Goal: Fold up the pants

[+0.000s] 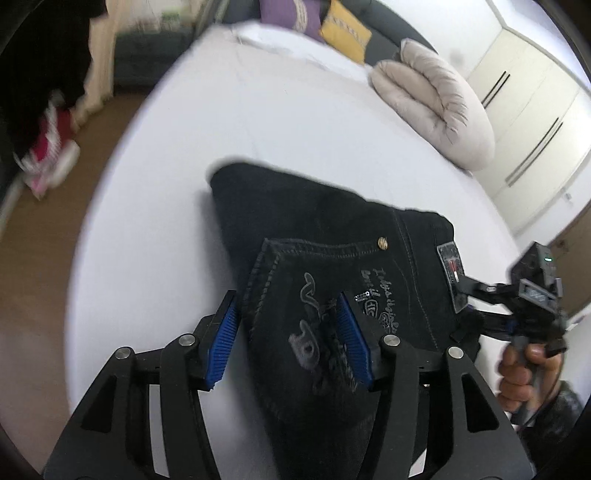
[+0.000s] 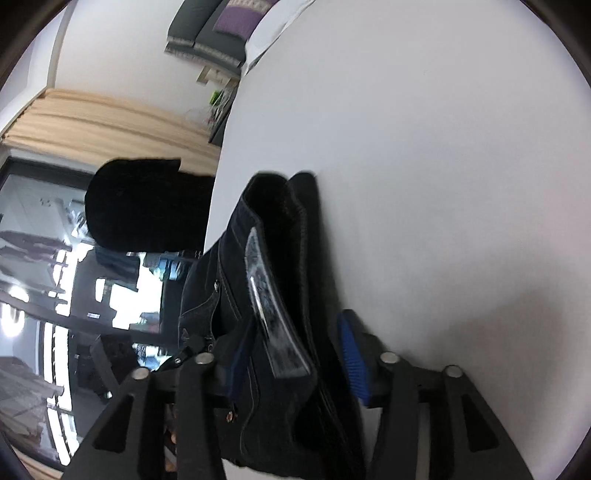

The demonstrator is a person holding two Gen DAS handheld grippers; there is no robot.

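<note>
Black denim pants (image 1: 325,243) lie folded on a white bed (image 1: 258,122), back pocket with grey embroidery up. My left gripper (image 1: 288,332) is open, its blue pads (image 1: 223,332) astride the pocket edge of the pants. My right gripper (image 1: 476,306) shows at the right of the left wrist view, at the waistband by the leather label (image 1: 450,266). In the right wrist view the right gripper (image 2: 295,350) has the folded waistband (image 2: 280,280) between its blue pads (image 2: 352,358), with a gap still showing on the right side.
A rolled beige duvet (image 1: 436,103) lies on the far right of the bed. Purple and yellow cushions (image 1: 314,18) sit at the head. White wardrobe doors (image 1: 535,110) stand right. The bed's left edge drops to a brown floor (image 1: 44,258).
</note>
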